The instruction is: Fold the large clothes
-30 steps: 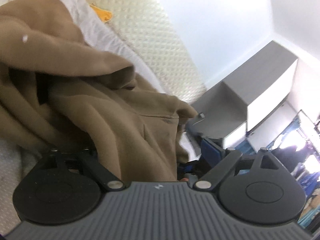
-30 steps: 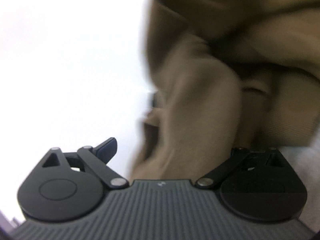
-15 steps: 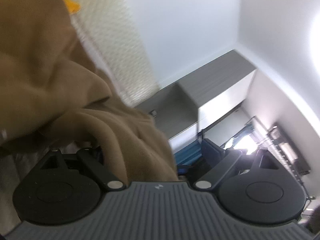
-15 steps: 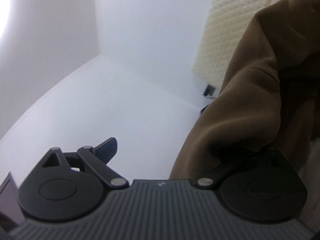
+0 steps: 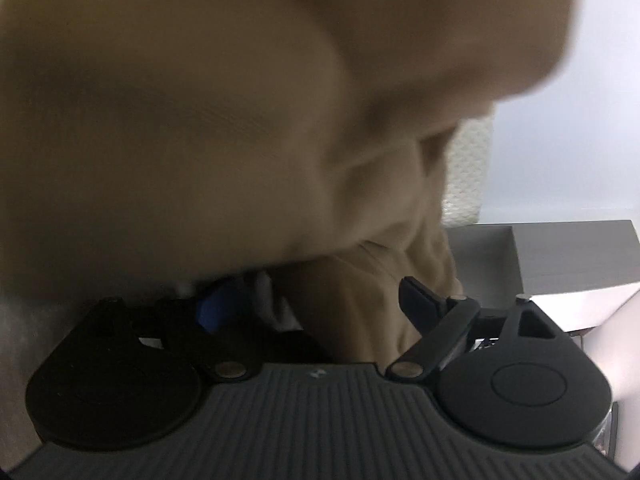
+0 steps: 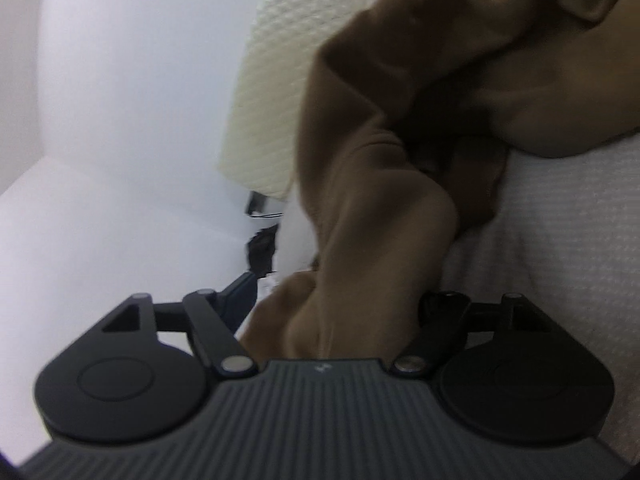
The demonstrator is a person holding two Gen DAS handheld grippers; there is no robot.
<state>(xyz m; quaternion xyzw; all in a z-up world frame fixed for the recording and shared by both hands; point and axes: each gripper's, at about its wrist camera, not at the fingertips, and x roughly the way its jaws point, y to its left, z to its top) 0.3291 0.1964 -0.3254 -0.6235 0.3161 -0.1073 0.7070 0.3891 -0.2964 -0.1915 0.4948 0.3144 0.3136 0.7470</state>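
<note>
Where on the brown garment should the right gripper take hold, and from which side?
Probably the bunched fold of the brown garment already hanging between the closing jaws of the right gripper. Come straight along the fingers, from the edge of the white bed cover: there the cloth narrows to a graspable rope, while higher up it spreads wide.

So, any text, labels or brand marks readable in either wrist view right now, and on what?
No readable words or numbers in either view.
A small pale mark sits on each gripper body, left gripper and right gripper: too small to read.
The brown garment shows no print or tag.
The grey cabinet carries no label.
</note>
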